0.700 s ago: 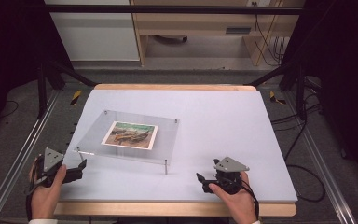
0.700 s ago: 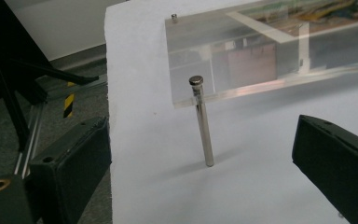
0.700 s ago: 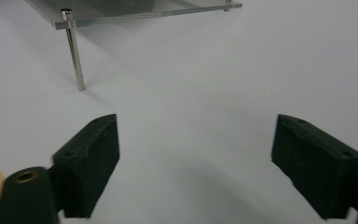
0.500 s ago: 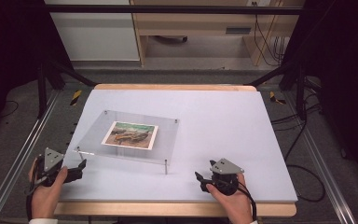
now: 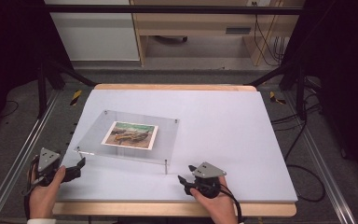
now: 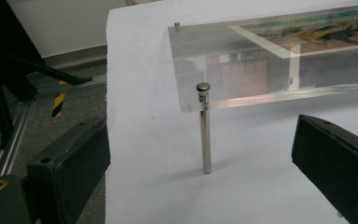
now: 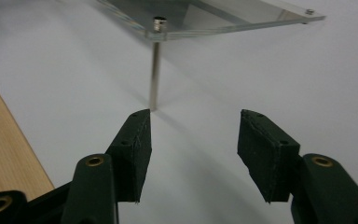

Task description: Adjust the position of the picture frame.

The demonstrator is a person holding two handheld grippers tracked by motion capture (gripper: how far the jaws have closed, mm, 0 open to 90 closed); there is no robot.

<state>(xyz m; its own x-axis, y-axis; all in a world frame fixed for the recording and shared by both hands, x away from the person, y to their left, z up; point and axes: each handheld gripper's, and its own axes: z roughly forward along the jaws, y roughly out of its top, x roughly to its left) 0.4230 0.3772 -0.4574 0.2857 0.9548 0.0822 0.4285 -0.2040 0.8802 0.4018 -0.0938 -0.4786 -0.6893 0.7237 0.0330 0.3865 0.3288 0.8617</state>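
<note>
A clear plastic plate (image 5: 130, 135) stands on thin metal legs (image 6: 206, 135) over the left half of the white table (image 5: 223, 126), with a picture (image 5: 130, 134) lying flat under or in it; which, the reflections make hard to tell. The left gripper (image 5: 77, 168) sits at the table's near left edge, just beside the plate's near left corner, its jaws spread wide with nothing between them. The right gripper (image 5: 182, 180) rests near the front edge, close to the plate's near right leg, jaws parted about halfway and empty
</note>
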